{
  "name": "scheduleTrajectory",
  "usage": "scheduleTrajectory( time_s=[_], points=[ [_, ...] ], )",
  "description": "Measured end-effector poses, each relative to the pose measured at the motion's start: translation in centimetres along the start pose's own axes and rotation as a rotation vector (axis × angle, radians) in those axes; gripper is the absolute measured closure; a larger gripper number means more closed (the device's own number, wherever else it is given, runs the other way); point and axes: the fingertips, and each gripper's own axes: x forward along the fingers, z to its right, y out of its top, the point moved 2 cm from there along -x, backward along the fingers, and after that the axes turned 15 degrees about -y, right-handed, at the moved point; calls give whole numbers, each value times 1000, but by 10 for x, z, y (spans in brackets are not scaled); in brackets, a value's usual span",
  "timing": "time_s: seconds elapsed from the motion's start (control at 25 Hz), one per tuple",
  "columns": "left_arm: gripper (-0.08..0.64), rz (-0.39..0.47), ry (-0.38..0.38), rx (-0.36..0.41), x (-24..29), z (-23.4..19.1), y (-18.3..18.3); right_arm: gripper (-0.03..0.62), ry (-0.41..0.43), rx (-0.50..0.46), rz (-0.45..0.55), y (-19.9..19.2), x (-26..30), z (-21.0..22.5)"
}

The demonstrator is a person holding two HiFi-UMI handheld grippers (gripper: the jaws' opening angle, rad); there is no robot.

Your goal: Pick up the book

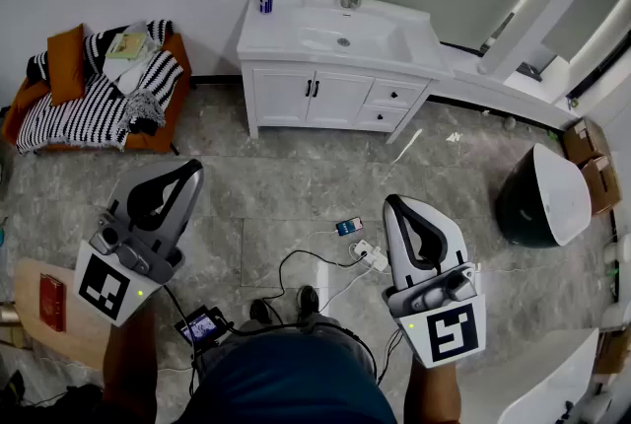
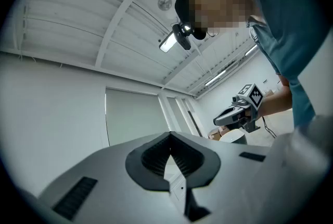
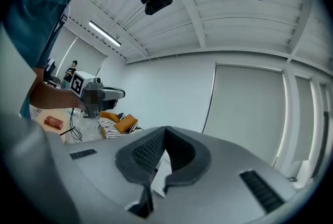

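Note:
A red book [image 1: 51, 302] lies on a small round wooden table [image 1: 69, 338] at the lower left of the head view. It shows again as a small red block [image 3: 53, 122] in the right gripper view. My left gripper [image 1: 189, 170] is held level above the floor, to the right of the table and apart from the book. Its jaws are shut with nothing between them [image 2: 169, 135]. My right gripper [image 1: 393, 204] hangs over the floor at the right, also shut and empty [image 3: 165, 130]. Each gripper shows in the other's view: right gripper [image 2: 229, 116], left gripper [image 3: 118, 94].
A white vanity with a sink [image 1: 340, 52] stands against the far wall. An orange sofa with a striped blanket [image 1: 99, 92] is at the far left. A phone [image 1: 348, 227], a power strip [image 1: 373, 255] and cables lie on the floor. A dark round tub [image 1: 537, 197] sits at the right.

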Motion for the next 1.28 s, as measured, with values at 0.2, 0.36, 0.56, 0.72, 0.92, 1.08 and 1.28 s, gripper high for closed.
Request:
scheduleTrajectory(
  time_s=[0.2,0.36,0.56,0.72,0.92,1.08,1.28],
  points=[
    [557,-8,5,-6,12,-6,-8,581,13,11,-4,-9,13,10],
    [557,-17,16,-19,27,-15,-15,581,29,17,-8,-17,28,21],
    [557,-34,27,-32,50,-20,-30,581,68,60,-19,-35,44,37],
    [557,-49,45,-50,71,-30,-43,572,139,112,-22,-48,63,49],
    [557,-56,76,-44,98,-41,-57,568,177,117,-12,-66,92,71],
    [557,-63,101,-51,108,-53,-64,568,202,117,-11,-74,118,77],
    [557,-77,121,-54,100,-85,-73,568,223,119,-13,-74,154,67]
  ],
)
